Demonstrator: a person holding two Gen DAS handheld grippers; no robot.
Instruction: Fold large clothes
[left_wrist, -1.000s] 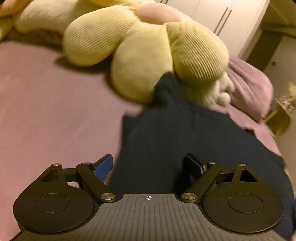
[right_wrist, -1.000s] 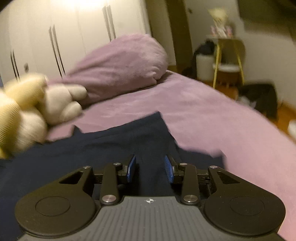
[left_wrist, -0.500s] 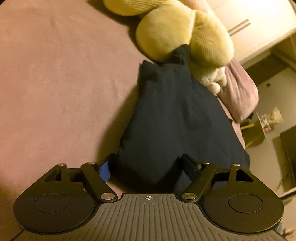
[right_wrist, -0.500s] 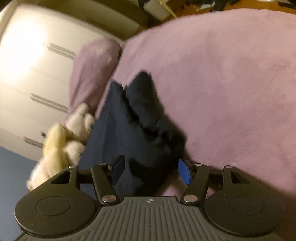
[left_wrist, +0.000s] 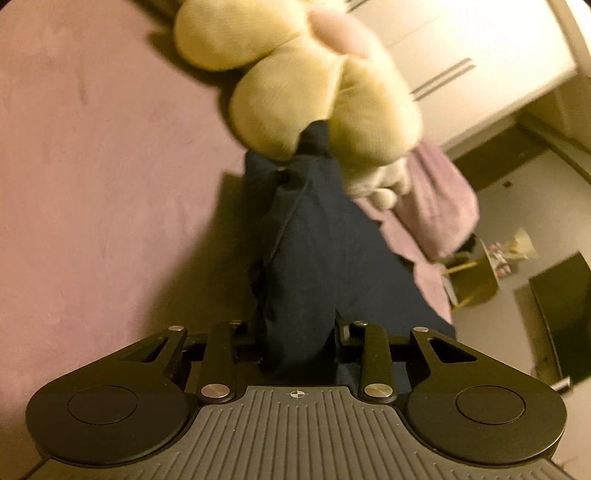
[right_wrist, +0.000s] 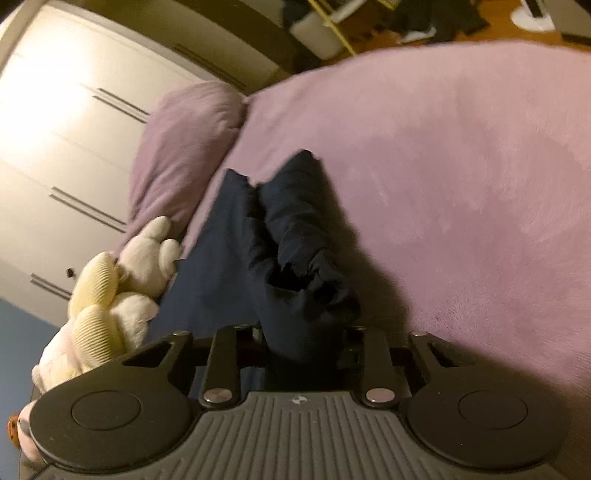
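Note:
A dark navy garment (left_wrist: 317, 251) lies on the purple bed (left_wrist: 92, 166), its far end tucked under a yellow flower plush (left_wrist: 295, 92). My left gripper (left_wrist: 297, 332) is closing, and a bunched edge of the cloth is pinched between its fingers. In the right wrist view the same garment (right_wrist: 288, 229) rises in a crumpled fold from the bed (right_wrist: 461, 166) into my right gripper (right_wrist: 303, 336). That one is closing too, with the fabric gathered between its fingers. The pads of both are hidden by cloth.
A purple pillow (right_wrist: 184, 147) and white and yellow plush toys (right_wrist: 99, 314) lie beyond the garment. White wardrobe doors (right_wrist: 55, 129) stand behind the bed. A small yellow side table (left_wrist: 472, 284) and a dark screen sit past the bed's edge.
Both grippers went from open around the garment's edge to closed on it. The cloth now bunches narrower between the fingers and lifts off the bed. Both views have tilted.

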